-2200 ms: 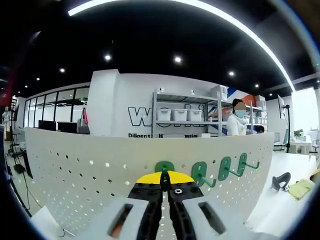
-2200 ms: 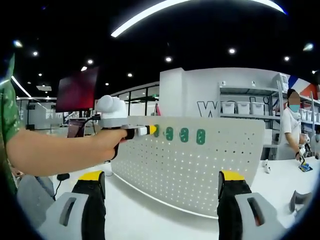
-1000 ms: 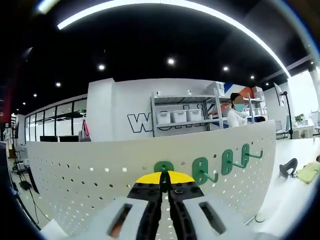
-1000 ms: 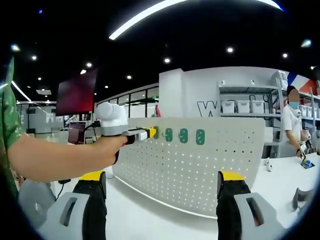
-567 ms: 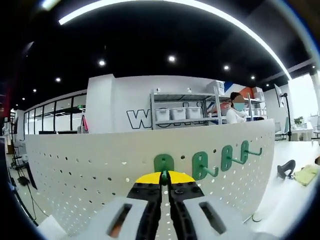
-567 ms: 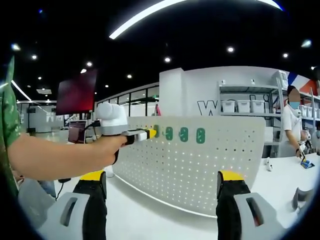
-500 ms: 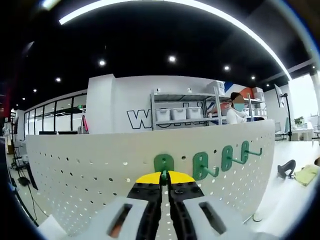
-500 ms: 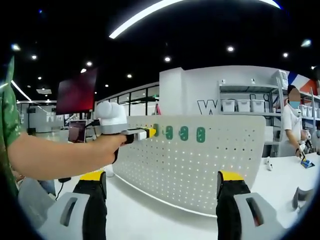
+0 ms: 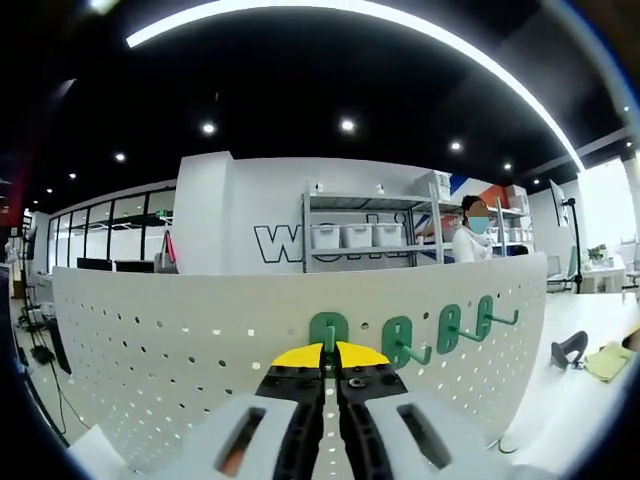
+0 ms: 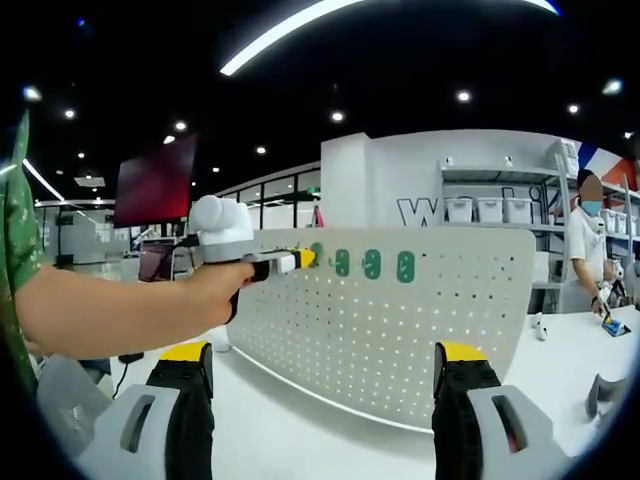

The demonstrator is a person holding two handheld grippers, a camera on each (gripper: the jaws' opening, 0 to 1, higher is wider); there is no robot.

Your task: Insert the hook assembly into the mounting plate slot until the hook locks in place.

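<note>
Barely shifted since earlier: left gripper (image 9: pixel 322 352) clamped on green plastic hook (image 9: pixel 327 329), pressed against white perforated mounting plate (image 9: pixel 180 340) dead ahead; locking unconfirmed. Right gripper (image 10: pixel 325 362) spread wide, idle.

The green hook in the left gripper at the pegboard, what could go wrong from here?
1. The left gripper is shut on the leftmost green hook right at the pegboard; opening it before the hook locks could let the hook drop.
2. The yellow tips hide the hook's lower part, so whether it is seated is hard to judge.
3. The right gripper hangs open away from the pegboard, so a hard push may tip the board.
</note>
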